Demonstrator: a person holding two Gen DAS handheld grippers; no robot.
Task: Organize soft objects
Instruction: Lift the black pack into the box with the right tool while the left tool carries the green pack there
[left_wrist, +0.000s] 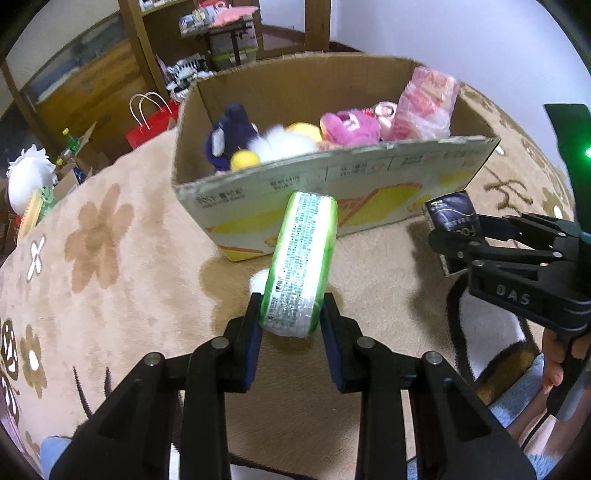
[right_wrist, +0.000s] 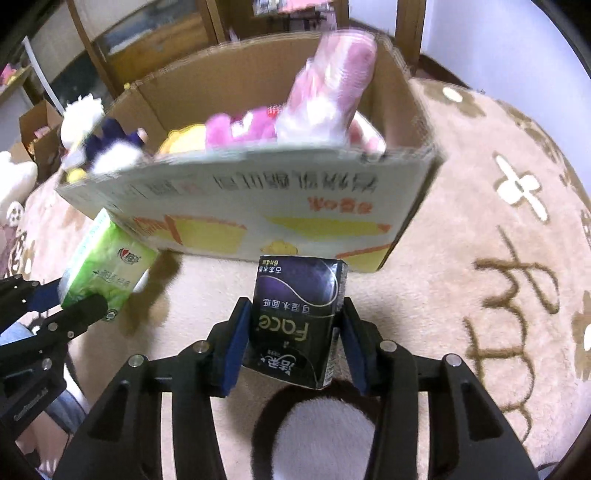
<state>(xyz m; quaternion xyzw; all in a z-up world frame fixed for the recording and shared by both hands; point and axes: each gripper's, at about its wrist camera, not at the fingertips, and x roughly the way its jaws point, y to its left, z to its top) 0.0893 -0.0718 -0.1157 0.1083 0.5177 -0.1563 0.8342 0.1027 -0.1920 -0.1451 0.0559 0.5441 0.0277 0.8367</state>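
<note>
**Two tissue packs in hand, box just ahead**

Left gripper (left_wrist: 291, 325): blue-padded fingers pinched on the near end of a green-and-white plastic-wrapped tissue pack (left_wrist: 301, 264). Pack held on its narrow sides, long axis pointing forward toward the open brown cardboard box with yellow print (left_wrist: 332, 177). Far end of the pack sits close to the box's near wall; touching or not, cannot tell.

Right gripper (right_wrist: 291, 332): fingers closed on a black-and-purple plastic-wrapped tissue pack printed "Face" (right_wrist: 299, 317), gripped on its two side faces, lower half between the pads, upper half free. Pack is in front of the box's near wall, below the rim.

Both packs are held above the beige plush rug with brown flower pattern (left_wrist: 110, 258), short of the box.

Box contents: dark navy plush toy (left_wrist: 232, 133), white fluffy plush (left_wrist: 280, 144), yellow plush (left_wrist: 303, 129), pink plush bear (left_wrist: 349, 127), and a pink-and-white plastic-wrapped pack (left_wrist: 424, 107) standing at the right end. Right view is motion-blurred on these.

Handling judgement:
- Both packs look light and compressible; the wrap is glossy, so likely slick under the pads.
- The green pack is held at one end only, so it may droop or pivot. A hold nearer mid-length on the narrow sides would steady it.
- The black pack is squarer and stiffer-looking; the side-face grip seems sound.
- Not fragile. Dropping in from rim height should do no harm.
- The free room appears to be toward the box's near side, in front of the plush.
</note>
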